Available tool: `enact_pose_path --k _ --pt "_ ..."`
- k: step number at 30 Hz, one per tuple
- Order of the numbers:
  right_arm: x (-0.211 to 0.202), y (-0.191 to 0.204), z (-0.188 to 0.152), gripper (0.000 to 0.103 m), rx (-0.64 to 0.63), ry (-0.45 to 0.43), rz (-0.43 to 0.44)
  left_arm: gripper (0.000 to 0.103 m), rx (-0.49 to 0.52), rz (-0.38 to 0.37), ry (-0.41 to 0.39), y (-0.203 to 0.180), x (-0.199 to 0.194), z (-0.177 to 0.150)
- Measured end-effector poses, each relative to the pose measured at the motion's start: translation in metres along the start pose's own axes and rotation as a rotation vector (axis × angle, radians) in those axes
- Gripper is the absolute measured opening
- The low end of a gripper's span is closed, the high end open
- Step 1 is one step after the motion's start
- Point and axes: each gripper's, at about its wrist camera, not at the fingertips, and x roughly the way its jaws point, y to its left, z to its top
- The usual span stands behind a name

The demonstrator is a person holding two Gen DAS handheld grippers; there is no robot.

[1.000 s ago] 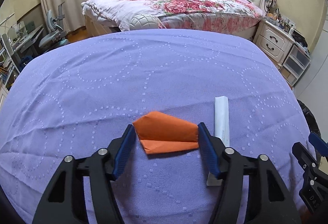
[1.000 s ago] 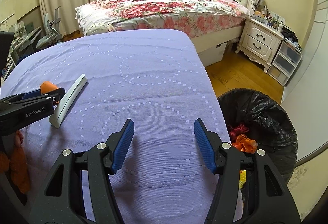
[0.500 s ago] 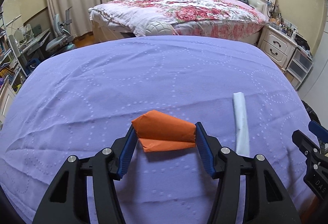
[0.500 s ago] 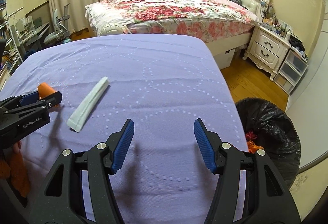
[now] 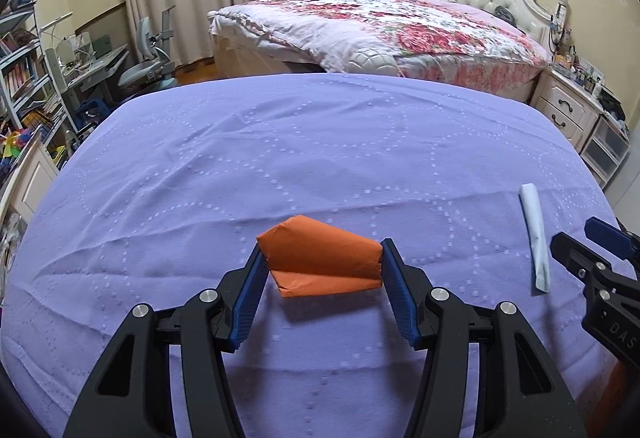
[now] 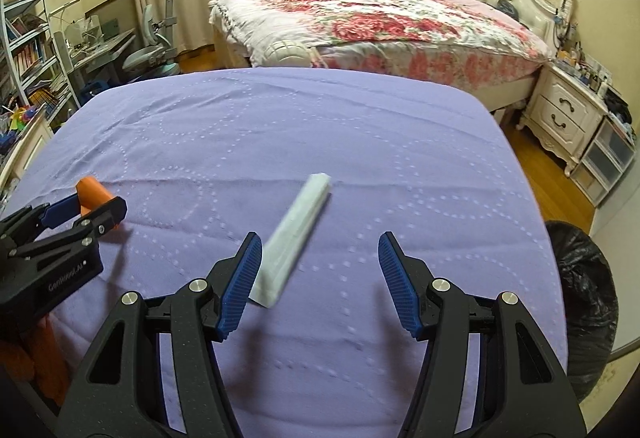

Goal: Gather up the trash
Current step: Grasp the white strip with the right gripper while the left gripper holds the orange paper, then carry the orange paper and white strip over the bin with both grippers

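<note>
My left gripper (image 5: 322, 262) is shut on a folded orange paper (image 5: 320, 258) and holds it just above the purple tablecloth (image 5: 280, 141). The orange paper also shows in the right wrist view (image 6: 93, 193), held by the left gripper (image 6: 86, 207). A folded white paper strip (image 6: 294, 238) lies on the cloth, its near end next to my right gripper's left finger (image 6: 240, 278). My right gripper (image 6: 320, 266) is open and empty above the cloth. The strip also shows in the left wrist view (image 5: 534, 238), beside the right gripper (image 5: 592, 238).
A bin lined with a black bag (image 6: 580, 298) stands on the floor past the table's right edge. A flowered bed (image 6: 380, 21) lies behind the table, a white nightstand (image 6: 564, 113) at the right, a desk and chair (image 6: 152, 57) at the left.
My left gripper has lifted the orange paper slightly and drawn back. My right gripper has swung left, so the white strip now lies just ahead of its left finger and the bin has slid to the right edge.
</note>
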Motion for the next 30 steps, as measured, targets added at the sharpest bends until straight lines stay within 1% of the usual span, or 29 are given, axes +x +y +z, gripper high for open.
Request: enact_pose_path --k 4,6,8,9,10,15,16,17,30 --pt "0.013 0.010 0.003 0.059 -0.006 0.037 0.002 0.056 -0.017 -0.002 0.001 0.007 0.000 -0.002" --pt "0.017 0.013 0.002 0.057 -0.022 0.053 -0.003 0.056 -0.024 -0.005 0.003 0.009 0.000 -0.003" --pt "0.018 0.014 0.000 0.047 -0.033 0.064 -0.006 0.056 -0.030 -0.009 0.005 0.011 0.000 -0.003" --pt "0.019 0.014 -0.001 0.045 -0.034 0.070 -0.007 0.056 -0.033 -0.010 0.005 0.012 0.000 -0.004" --pt "0.020 0.013 -0.002 0.040 -0.034 0.075 -0.007 0.056 -0.035 -0.013 0.006 0.013 0.000 -0.005" --pt "0.017 0.007 -0.007 0.030 -0.040 0.076 -0.007 0.056 -0.036 -0.017 0.004 0.012 -0.001 -0.006" --pt "0.016 0.007 -0.007 0.024 -0.041 0.075 -0.005 0.056 -0.037 -0.017 0.003 0.013 -0.001 -0.007" --pt "0.015 0.006 -0.008 0.021 -0.043 0.074 -0.008 0.056 -0.038 -0.018 0.002 0.013 -0.001 -0.008" --pt "0.001 -0.006 -0.019 0.020 -0.019 0.059 0.005 0.056 -0.032 -0.038 -0.006 0.002 -0.011 -0.015"
